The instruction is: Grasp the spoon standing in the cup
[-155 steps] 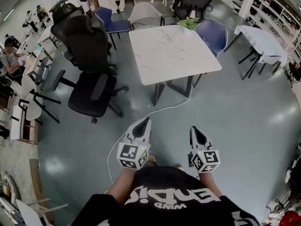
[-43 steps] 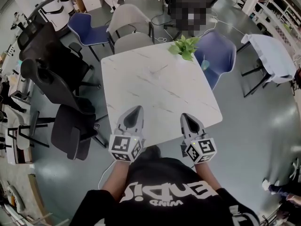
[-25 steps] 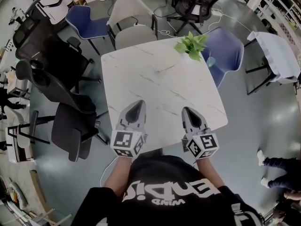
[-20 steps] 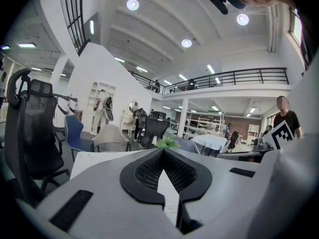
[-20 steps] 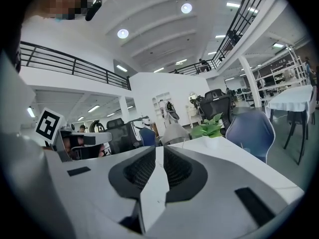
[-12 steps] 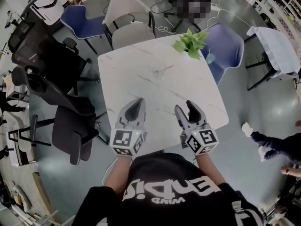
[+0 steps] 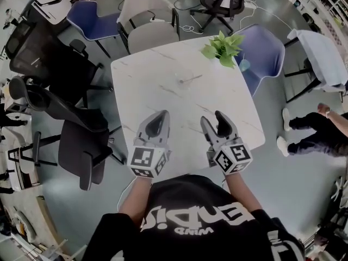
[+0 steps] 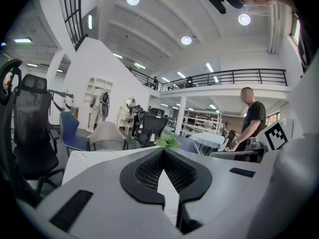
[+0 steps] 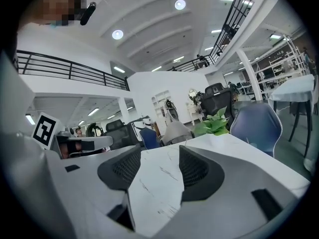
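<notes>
Two hand-held grippers are in our hands, side by side above the near part of the white marble bench (image 7: 157, 75). We hold the left hand-held gripper (image 7: 161, 115) with its jaws pressed together at the tips and nothing between them; in its own view the left hand-held gripper (image 8: 162, 152) shows the dark pads meeting in a point. The right hand-held gripper (image 7: 212, 118) has just been opening its jaws, and they now stand spread wide. In its own view we see only bare marble between the pads of the right hand-held gripper (image 9: 159, 156).

The cup (image 7: 181, 81) stands near the middle of the bench, well apart from both grippers and ahead of them. It is small and faint in the head view. The spoon (image 7: 191, 78) shows as a thin line leaning out of it toward the right.

A green plant (image 7: 223, 45) sits at the far right corner, with a blue chair (image 7: 263, 48) just beyond it. A person (image 7: 312, 126) is on the floor to our right.
</notes>
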Available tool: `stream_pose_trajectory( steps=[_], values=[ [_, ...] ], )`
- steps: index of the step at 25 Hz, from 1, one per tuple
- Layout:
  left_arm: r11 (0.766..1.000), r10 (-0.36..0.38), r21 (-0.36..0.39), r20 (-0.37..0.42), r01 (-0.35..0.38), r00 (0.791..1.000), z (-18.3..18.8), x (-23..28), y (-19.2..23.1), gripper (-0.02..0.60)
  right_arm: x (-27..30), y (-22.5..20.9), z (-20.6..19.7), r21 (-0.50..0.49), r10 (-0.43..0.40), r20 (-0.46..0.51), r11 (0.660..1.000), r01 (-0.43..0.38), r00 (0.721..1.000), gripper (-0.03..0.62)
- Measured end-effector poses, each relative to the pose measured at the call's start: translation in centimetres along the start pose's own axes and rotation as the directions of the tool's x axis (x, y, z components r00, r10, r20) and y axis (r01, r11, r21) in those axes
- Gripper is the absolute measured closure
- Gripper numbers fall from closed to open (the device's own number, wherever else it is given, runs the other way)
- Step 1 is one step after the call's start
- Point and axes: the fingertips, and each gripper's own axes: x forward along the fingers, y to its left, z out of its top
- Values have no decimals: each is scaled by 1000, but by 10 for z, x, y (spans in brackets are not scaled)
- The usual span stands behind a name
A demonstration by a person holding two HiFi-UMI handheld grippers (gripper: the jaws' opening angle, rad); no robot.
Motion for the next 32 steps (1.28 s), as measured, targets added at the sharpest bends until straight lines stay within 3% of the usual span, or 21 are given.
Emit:
stream_pose_trajectory(
  steps=[20,32],
  values=[
    [999,-20,-29,-59,19,998,-24,18,9,568,117,-65,-41,37,-80,-116,996,85,990,387],
    [998,-14,-54,-83,9,996,-37,13,21,568,182,-100,-40,6,-151,-162,988,154,975,387]
  ],
)
